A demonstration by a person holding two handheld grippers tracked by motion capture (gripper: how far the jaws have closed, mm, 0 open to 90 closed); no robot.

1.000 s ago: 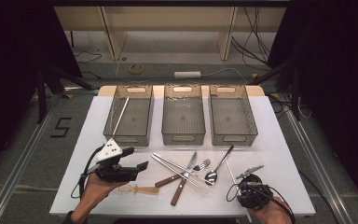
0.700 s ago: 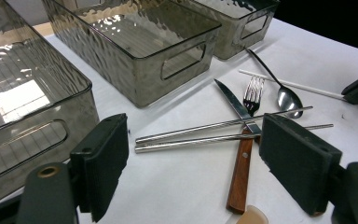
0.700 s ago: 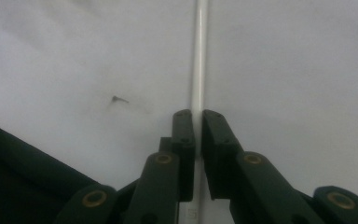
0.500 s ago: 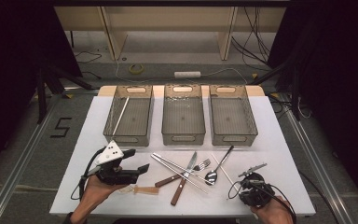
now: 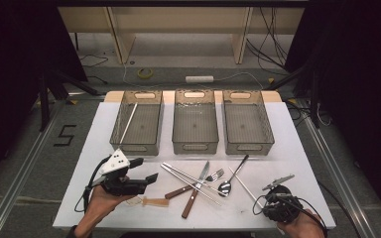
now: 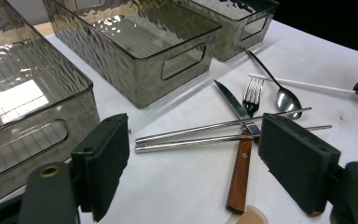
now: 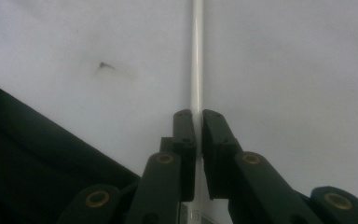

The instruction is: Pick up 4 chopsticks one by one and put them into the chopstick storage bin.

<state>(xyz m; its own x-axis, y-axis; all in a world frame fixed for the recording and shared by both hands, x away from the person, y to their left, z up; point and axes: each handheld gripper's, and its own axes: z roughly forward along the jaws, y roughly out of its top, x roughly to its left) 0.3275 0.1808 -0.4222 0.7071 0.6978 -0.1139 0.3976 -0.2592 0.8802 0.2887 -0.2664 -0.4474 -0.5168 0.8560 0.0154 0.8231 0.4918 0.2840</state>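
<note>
A thin white stick [image 5: 243,187] lies on the white table [image 5: 297,148], right of a pile of cutlery. My right gripper [image 5: 265,201] points down at the stick's near end. In the right gripper view its jaws [image 7: 198,116] have just been closing and now pinch the white stick [image 7: 197,56] between the pads. My left gripper [image 5: 145,170] hovers at the front left, its jaws wide apart with nothing between them. In the left gripper view, that gripper [image 6: 198,156] faces two metal chopsticks [image 6: 219,133], a wooden-handled knife [image 6: 240,163], a fork [image 6: 251,95] and a spoon [image 6: 284,95].
Three clear grey bins stand in a row behind the cutlery: left bin [image 5: 135,148], middle bin [image 5: 195,147], right bin [image 5: 250,147]. A second white stick [image 5: 128,124] leans in the left bin. A pale wooden piece [image 5: 151,202] lies near the front edge.
The right gripper's jaws have come together on the white stick's near end. The left gripper has stayed where it was, still open.
</note>
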